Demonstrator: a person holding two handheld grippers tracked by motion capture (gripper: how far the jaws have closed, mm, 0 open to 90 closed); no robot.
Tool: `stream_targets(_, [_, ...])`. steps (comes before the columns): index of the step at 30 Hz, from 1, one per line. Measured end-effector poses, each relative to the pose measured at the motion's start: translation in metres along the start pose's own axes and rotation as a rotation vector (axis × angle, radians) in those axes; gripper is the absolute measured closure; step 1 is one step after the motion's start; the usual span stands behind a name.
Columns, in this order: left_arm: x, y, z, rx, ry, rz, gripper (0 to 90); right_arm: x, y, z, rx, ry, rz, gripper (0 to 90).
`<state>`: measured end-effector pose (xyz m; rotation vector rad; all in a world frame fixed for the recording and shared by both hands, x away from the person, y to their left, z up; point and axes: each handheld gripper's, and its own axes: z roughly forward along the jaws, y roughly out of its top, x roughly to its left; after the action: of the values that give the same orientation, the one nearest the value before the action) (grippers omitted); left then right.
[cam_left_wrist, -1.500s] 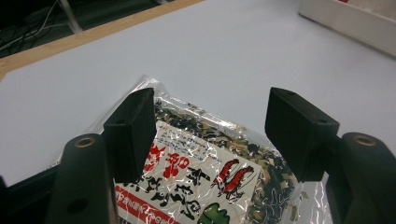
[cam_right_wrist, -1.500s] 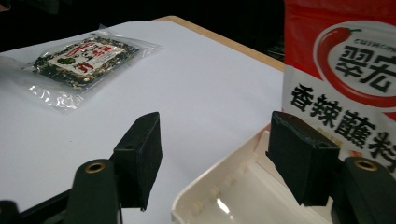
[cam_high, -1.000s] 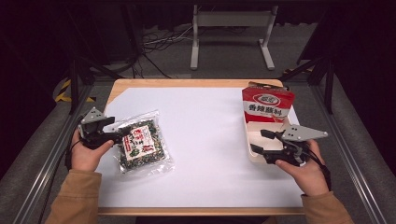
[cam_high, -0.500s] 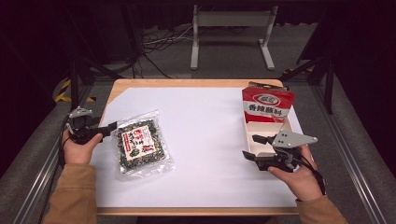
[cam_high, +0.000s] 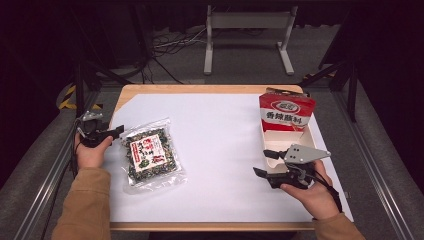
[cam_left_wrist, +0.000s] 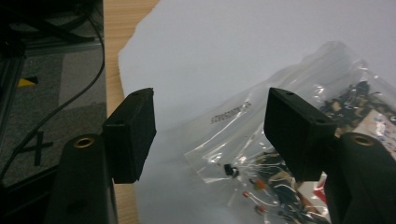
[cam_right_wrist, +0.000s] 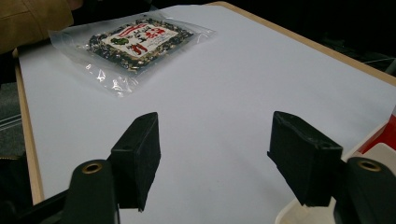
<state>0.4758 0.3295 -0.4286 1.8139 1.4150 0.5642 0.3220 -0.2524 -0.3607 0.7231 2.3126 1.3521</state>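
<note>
A dark room surrounded the work area, with grey floor, loose cables and a pale metal stand (cam_high: 248, 37) at twelve o'clock beyond the table. The wooden table (cam_high: 210, 89) carried a white sheet (cam_high: 215, 145) that covered nearly all of its top, leaving a strip of wood along the far and left edges.

At about two o'clock on the sheet stood a red and white box (cam_high: 286, 116) with printed characters, its open white tray part stretching toward the person. At nine o'clock lay a clear packet of dark dried food (cam_high: 150, 155) with a red and white label, flat on the sheet.

The person's forearms, in tan sleeves, came in from six o'clock. The left hand (cam_high: 90, 152) sat off the table's left edge, holding the left gripper (cam_high: 119, 132) pointed toward three o'clock; its tips were just beside the packet's near left corner. In the left gripper view, the jaws stood wide apart and gripped nothing, with the packet's clear edge (cam_left_wrist: 261, 140) beneath and between them.

The right hand (cam_high: 309, 192) held the right gripper (cam_high: 264, 162) at four o'clock, aimed toward nine o'clock, just beside the box's tray. Its jaws were likewise spread wide and empty above bare sheet.
</note>
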Motion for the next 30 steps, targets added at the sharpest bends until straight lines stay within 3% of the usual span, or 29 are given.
stream_targets(5, [0.008, -0.002, 0.009, 0.033, -0.014, 0.006, 42.5, 0.002, -0.002, 0.002, 0.006, 0.002, 0.004, 34.1])
stream_targets(6, [0.012, -0.004, 0.013, 0.027, -0.036, -0.013, 43.2, 0.003, -0.003, 0.002, 0.006, 0.007, 0.005, 34.1])
stream_targets(9, [0.015, -0.006, 0.016, 0.027, -0.051, -0.021, 43.9, 0.004, -0.003, 0.003, 0.006, 0.009, 0.004, 34.1])
stream_targets(11, [0.017, -0.008, 0.020, 0.015, -0.090, -0.033, 43.9, 0.006, -0.003, 0.004, 0.001, 0.013, 0.000, 34.1])
stream_targets(18, [0.022, -0.011, 0.026, 0.039, -0.145, -0.046, 49.9, 0.008, -0.004, 0.009, -0.002, 0.043, 0.017, 34.8])
stream_targets(26, [0.020, -0.012, 0.029, 0.080, -0.164, -0.042, 63.5, 0.009, -0.006, 0.011, -0.005, 0.062, 0.024, 35.0])
stream_targets(30, [0.017, -0.012, 0.030, 0.094, -0.145, 0.000, 76.0, 0.009, -0.007, 0.012, -0.008, 0.070, 0.035, 35.2])
